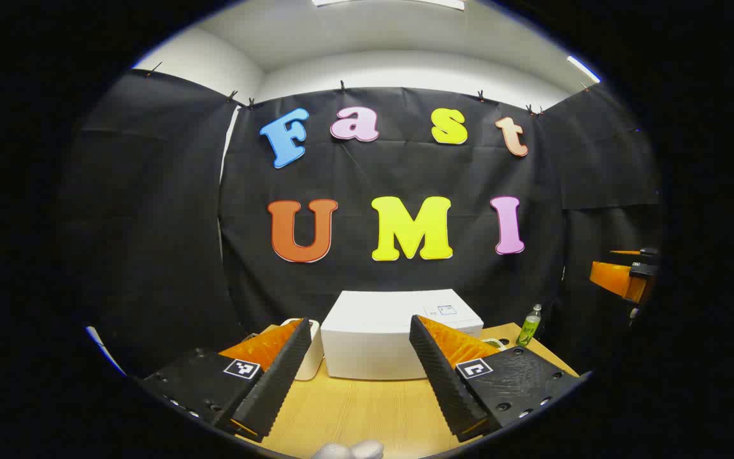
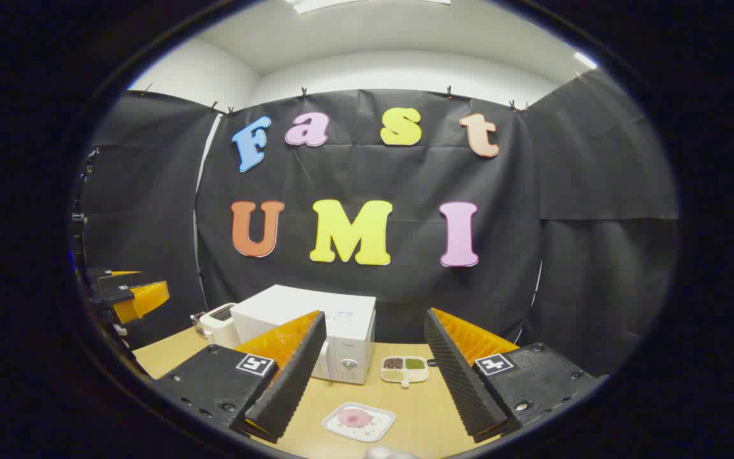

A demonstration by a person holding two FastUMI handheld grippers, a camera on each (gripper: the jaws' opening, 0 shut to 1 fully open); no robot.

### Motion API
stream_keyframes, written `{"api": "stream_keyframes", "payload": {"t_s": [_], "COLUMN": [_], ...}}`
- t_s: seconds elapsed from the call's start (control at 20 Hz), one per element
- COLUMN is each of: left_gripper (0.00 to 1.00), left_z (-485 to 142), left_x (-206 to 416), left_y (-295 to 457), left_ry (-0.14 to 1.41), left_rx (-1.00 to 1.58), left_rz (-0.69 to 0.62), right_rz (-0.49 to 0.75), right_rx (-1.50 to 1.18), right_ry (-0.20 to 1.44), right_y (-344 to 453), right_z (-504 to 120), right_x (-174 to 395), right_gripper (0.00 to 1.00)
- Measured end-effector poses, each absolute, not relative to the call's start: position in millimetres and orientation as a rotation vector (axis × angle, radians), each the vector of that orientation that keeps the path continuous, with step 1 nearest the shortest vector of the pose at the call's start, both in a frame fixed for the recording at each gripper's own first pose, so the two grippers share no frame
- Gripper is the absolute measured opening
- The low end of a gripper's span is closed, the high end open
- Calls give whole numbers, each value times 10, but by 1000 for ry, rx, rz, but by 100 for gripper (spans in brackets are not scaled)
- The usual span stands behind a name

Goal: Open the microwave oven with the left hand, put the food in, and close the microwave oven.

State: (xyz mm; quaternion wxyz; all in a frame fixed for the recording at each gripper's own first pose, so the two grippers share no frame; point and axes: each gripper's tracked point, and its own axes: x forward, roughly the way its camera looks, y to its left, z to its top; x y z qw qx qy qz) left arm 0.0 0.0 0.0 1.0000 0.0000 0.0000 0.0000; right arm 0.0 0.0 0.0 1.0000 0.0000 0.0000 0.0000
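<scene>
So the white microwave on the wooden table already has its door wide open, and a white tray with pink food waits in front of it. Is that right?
Not quite. In the right gripper view the white box-shaped microwave oven has its door shut, not open. The rest holds: it stands on the light wooden table, and the white square tray with pink food lies in front of it. Both sets of tongs, left and right, are open and empty.

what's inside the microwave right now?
Cannot tell: the microwave door is shut, hiding its inside. The food plate sits on the table in front of it.
</scene>
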Motion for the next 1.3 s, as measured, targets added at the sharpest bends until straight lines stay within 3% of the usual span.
{"api": "stream_keyframes", "payload": {"t_s": [0.15,0.2,0.25,0.3,0.35,0.95,1.0,1.05,1.1,1.15,1.3], "left_gripper": [95,95,95,95,95,95,95,95,95,95,95], "left_z": [9,10,15,11,6,28,19,-3,-31,-77,-364], "left_x": [-15,-17,-18,-13,4,-19,-3,-1,14,52,237], "left_y": [66,87,93,93,90,73,55,46,30,-16,-299], "left_ry": [-6,-3,-4,-3,-4,-19,-20,-20,-24,-24,-6], "left_rx": [-8,-4,0,1,0,1,2,6,11,14,6], "left_rz": [15,18,17,20,17,17,15,14,12,5,-45], "right_rz": [4,5,4,4,4,10,9,11,5,4,-14], "right_rx": [-6,-6,-5,-4,-3,-16,-14,-15,-18,-18,-2], "right_ry": [-5,-3,-1,1,3,0,-3,-6,-4,2,-7], "right_y": [12,18,12,10,14,45,44,36,22,-11,-161], "right_z": [14,3,-4,-10,-18,-27,-25,-24,-30,-50,33], "right_x": [27,30,35,34,36,10,-9,-13,-14,-13,-17], "right_gripper": [92,99,92,99,92,92,99,92,99,92,92]}}
